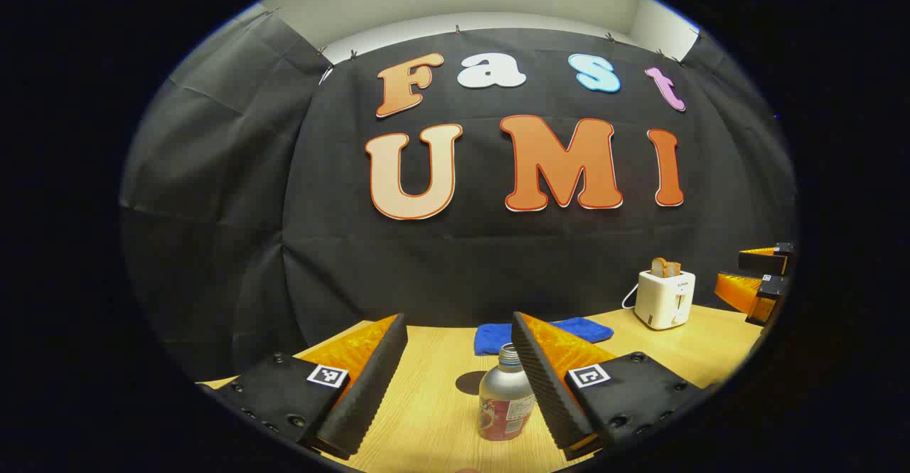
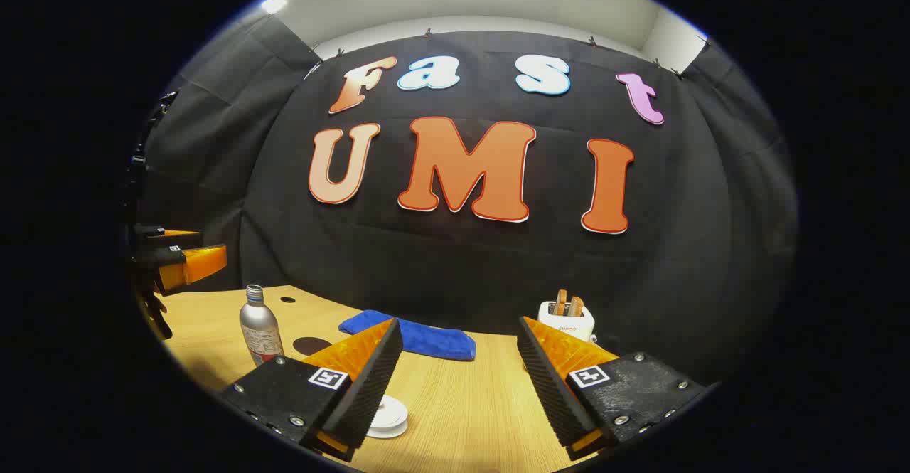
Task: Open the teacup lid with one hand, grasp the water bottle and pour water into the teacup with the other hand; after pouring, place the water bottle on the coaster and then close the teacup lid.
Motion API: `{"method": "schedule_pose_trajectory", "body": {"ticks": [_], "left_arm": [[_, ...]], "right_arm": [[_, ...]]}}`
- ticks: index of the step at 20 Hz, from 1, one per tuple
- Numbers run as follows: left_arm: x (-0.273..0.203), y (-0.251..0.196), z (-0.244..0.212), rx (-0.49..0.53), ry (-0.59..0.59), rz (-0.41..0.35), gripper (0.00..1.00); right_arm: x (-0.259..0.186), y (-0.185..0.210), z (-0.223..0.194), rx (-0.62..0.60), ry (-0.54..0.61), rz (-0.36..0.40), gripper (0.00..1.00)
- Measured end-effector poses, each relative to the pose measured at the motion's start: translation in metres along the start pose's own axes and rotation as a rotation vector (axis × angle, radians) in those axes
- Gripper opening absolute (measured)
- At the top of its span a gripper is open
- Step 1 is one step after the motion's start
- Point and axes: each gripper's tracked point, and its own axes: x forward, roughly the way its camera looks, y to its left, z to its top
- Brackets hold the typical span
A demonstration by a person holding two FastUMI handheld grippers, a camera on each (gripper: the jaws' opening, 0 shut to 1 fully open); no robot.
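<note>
Left gripper (image 1: pixel 458 377) nearest in the left gripper view, fingers spread wide and holding nothing, raised above the wooden table (image 1: pixel 434 402). Water bottle (image 1: pixel 506 402) upright on the table between those fingers, close against the inner face of the finger on the right of that view; contact cannot be told, and well apart from the other finger. Silver body, uncapped-looking neck, printed label low down. Dark round coaster (image 1: pixel 470 382) just behind and left of the bottle, flat on the table. Blue cloth (image 1: pixel 544 333) farther back near the wall, white toaster (image 1: pixel 665 298) with bread in its slots off to the right, and the right gripper (image 1: pixel 759 282) at the far right edge, apart from everything. Right gripper (image 2: pixel 458 377) in its own view likewise wide open and empty above the table (image 2: pixel 462 409). White teacup lid (image 2: pixel 388 415) low beside the finger on the left of that view, the cup beneath mostly hidden by that finger. Water bottle (image 2: pixel 259 325) standing farther left, coaster (image 2: pixel 311 346) just beside it, blue cloth (image 2: pixel 412 338) behind, toaster (image 2: pixel 566 316) at the back, left gripper (image 2: pixel 178 256) hovering at the left edge above the bottle's side of the table.
</note>
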Motion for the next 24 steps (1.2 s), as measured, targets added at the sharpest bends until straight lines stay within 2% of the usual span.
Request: {"method": "schedule_pose_trajectory", "body": {"ticks": [5,9,10,11,16,17,24], "left_arm": [[-0.002,-0.004,0.005,-0.016,-0.018,-0.018,0.99],[-0.002,-0.007,-0.001,-0.023,0.002,-0.03,0.94],[-0.002,-0.006,-0.004,-0.027,0.007,-0.029,0.94],[-0.002,-0.006,-0.005,-0.032,0.011,-0.028,0.99],[-0.002,-0.007,-0.013,-0.043,0.03,-0.04,0.99],[-0.001,-0.007,-0.013,-0.047,0.032,-0.045,0.97],[-0.005,-0.013,-0.026,-0.036,0.054,-0.071,1.0]], "right_arm": [[0.003,0.008,0.003,0.014,-0.005,0.025,0.98],[0.002,0.011,0.003,0.002,-0.008,0.029,0.98],[0.003,0.012,0.001,0.0,-0.003,0.032,0.98],[0.004,0.013,-0.002,-0.002,0.003,0.037,0.98],[0.007,0.024,-0.009,0.001,0.023,0.074,0.98],[0.007,0.028,-0.012,0.001,0.031,0.087,0.98],[0.011,0.055,-0.053,0.003,0.128,0.163,0.96]]}}
